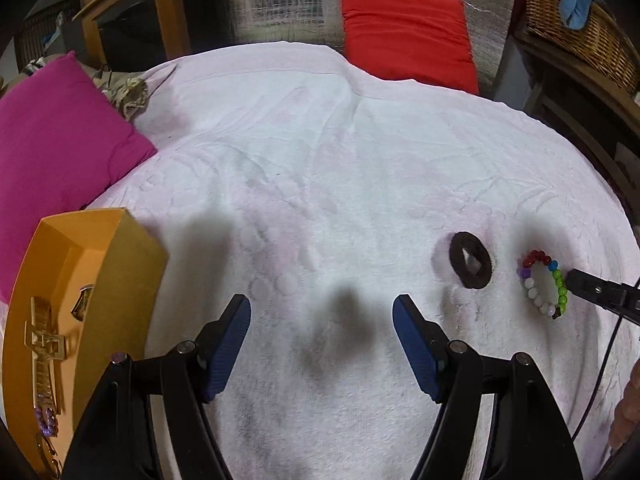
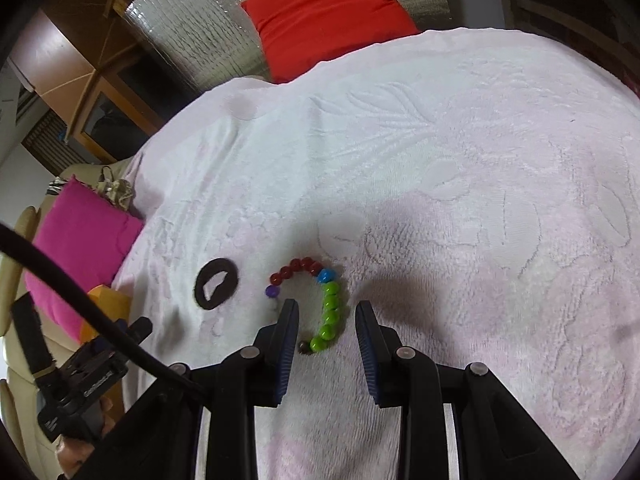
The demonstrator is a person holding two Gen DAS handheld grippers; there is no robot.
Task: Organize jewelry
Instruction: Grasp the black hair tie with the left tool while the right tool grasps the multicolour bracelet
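No text, label, brand or number can be read in either view; faint pale marks on the black device (image 2: 76,384) left of the bead bracelet (image 2: 316,304) are too blurred.

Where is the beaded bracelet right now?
The beaded bracelet lies on the white towel, its green side between the open right gripper fingers, just right of the dark ring.

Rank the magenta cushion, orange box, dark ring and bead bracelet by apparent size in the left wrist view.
1. magenta cushion
2. orange box, though nearness inflates it
3. bead bracelet and dark ring look alike; no ranking.
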